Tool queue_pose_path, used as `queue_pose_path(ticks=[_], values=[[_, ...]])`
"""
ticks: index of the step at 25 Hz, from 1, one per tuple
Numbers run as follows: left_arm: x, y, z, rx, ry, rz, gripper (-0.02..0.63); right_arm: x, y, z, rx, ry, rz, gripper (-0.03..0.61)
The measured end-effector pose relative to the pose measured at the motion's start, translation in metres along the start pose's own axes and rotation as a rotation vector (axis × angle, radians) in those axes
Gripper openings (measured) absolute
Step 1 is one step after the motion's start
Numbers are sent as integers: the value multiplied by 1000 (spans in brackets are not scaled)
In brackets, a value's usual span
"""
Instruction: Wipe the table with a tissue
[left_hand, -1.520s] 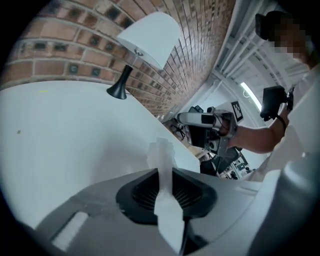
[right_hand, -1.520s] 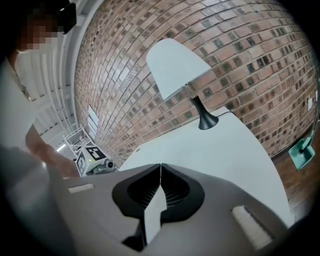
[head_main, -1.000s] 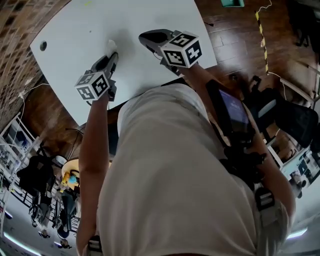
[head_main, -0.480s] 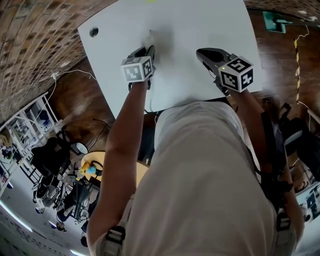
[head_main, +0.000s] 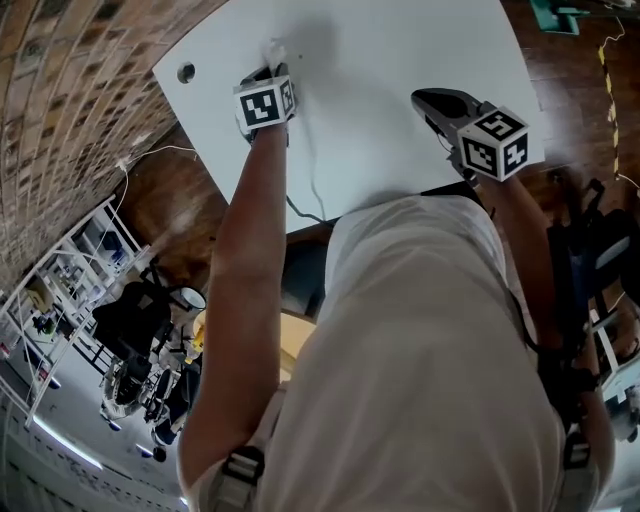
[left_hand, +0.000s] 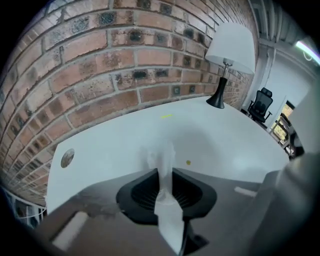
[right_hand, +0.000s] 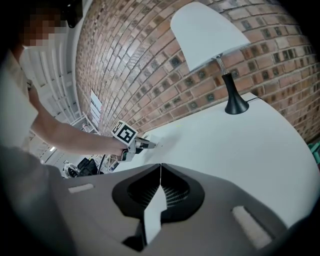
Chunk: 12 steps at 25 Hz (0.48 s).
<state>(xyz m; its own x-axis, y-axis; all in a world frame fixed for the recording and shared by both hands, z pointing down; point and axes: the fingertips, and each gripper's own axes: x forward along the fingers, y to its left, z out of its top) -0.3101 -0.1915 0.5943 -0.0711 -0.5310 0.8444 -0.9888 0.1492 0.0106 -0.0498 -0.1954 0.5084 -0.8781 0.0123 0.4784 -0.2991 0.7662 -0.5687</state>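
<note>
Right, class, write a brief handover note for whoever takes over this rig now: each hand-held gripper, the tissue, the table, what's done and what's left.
Left hand-held gripper: shut on the tissue, out over the left side of the white table, near its round hole.
Right hand-held gripper: jaws together, empty, above the table's near right edge.
Done: tissue gripped; how much is wiped cannot be told.
Left: wipe across the table.

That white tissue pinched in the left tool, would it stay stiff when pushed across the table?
Probably not: the tissue stands up crumpled and thin beyond the left tool, so it likely flops and folds. It looks very light, and should slide easily on the smooth white table.
</note>
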Motion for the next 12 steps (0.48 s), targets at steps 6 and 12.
queue_pose_path(ticks=[6,12], values=[[12,-16,7,155,91,21,66,-14,-6,-2,34,-30,-11,9],[22,-36,-2,342,177,4,63,-23,-15,0,51,-53,-16,9]])
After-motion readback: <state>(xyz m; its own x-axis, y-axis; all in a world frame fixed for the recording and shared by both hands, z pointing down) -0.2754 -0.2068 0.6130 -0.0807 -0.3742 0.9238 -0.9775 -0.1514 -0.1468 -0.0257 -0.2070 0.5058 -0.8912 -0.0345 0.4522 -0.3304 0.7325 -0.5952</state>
